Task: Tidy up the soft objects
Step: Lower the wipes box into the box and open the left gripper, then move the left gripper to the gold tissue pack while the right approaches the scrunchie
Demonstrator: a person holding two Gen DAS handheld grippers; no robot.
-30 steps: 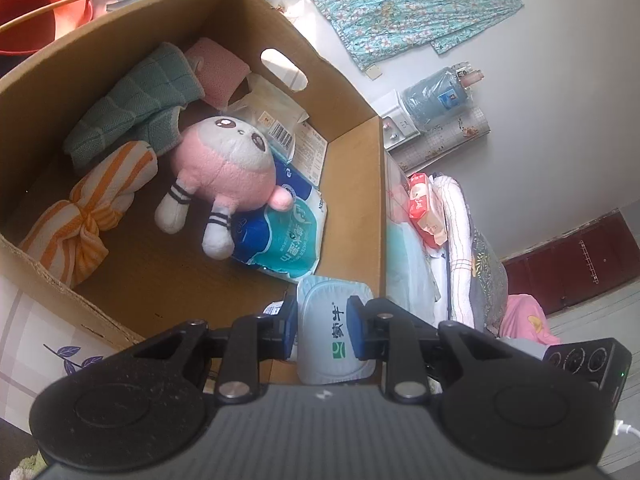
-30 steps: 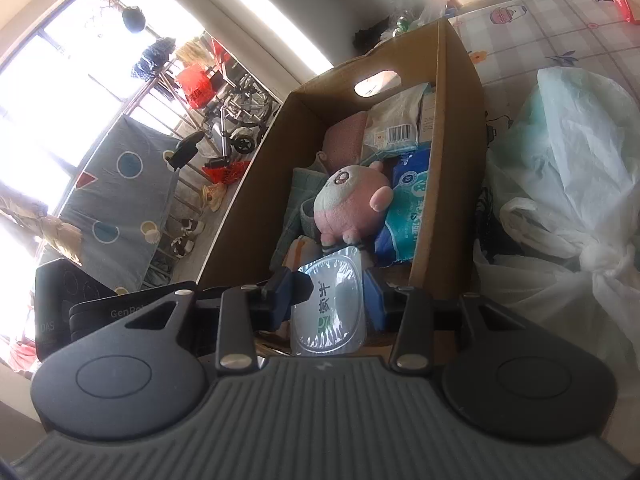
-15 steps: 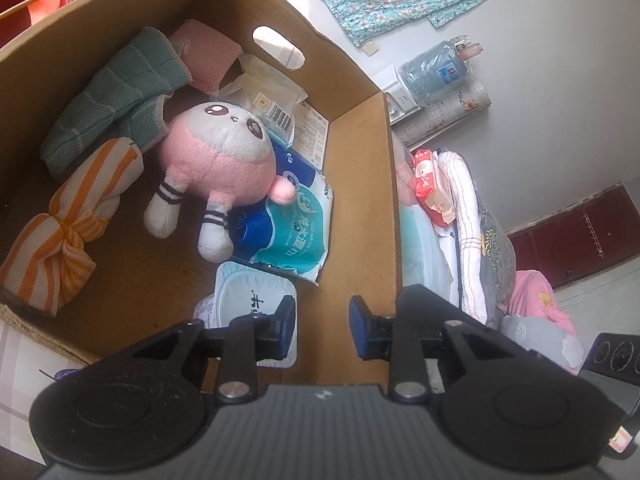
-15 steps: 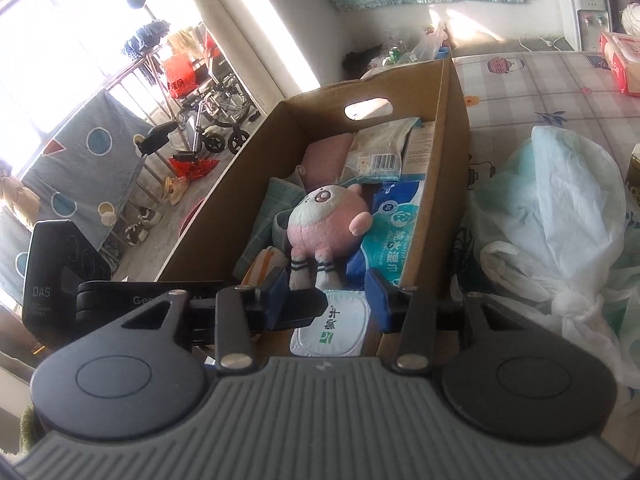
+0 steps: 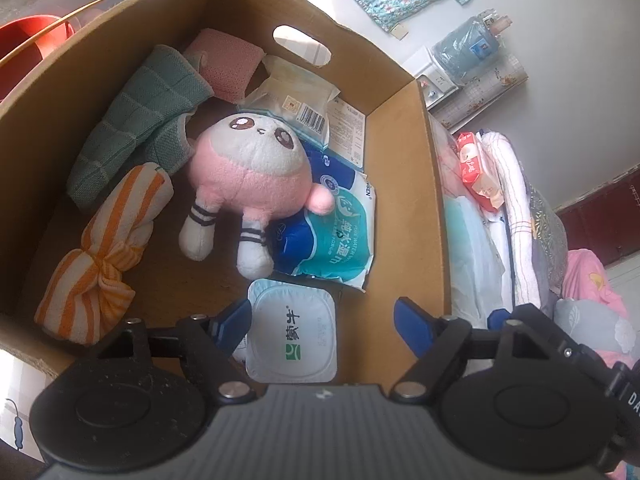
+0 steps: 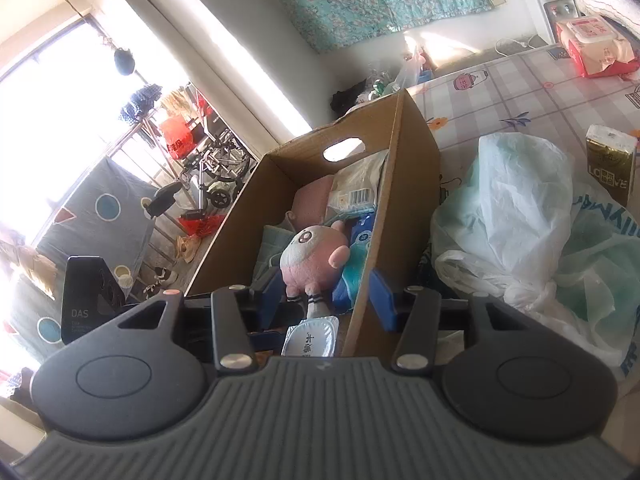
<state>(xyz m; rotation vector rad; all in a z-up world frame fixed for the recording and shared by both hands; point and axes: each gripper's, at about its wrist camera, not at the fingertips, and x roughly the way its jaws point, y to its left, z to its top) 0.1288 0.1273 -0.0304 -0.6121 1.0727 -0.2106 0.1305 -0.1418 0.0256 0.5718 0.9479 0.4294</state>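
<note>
A white sealed pack [image 5: 290,336] with green print lies flat on the floor of the cardboard box [image 5: 400,184], at its near end. My left gripper [image 5: 322,316] hovers over it; its jaws are opening wide and neither pad touches the pack. A pink plush toy [image 5: 248,168] lies just beyond it on a blue wipes pack [image 5: 340,232]. My right gripper [image 6: 328,292] sits behind the box's [image 6: 412,168] near end, jaws opening with nothing pressed between them. Past it I see the plush [image 6: 312,256] and the white pack [image 6: 310,338].
The box also holds a green towel [image 5: 132,120], an orange-striped cloth [image 5: 108,248], a pink cloth [image 5: 228,60] and a clear packet [image 5: 296,92]. To its right lie crumpled plastic bags [image 6: 512,216], a gold tissue pack [image 6: 610,164] and a red wipes pack [image 6: 592,44].
The white pack was between both grippers' jaws above the box's near edge. It now lies on the box floor. The left jaws have spread wide, and the right gripper has drawn back.
</note>
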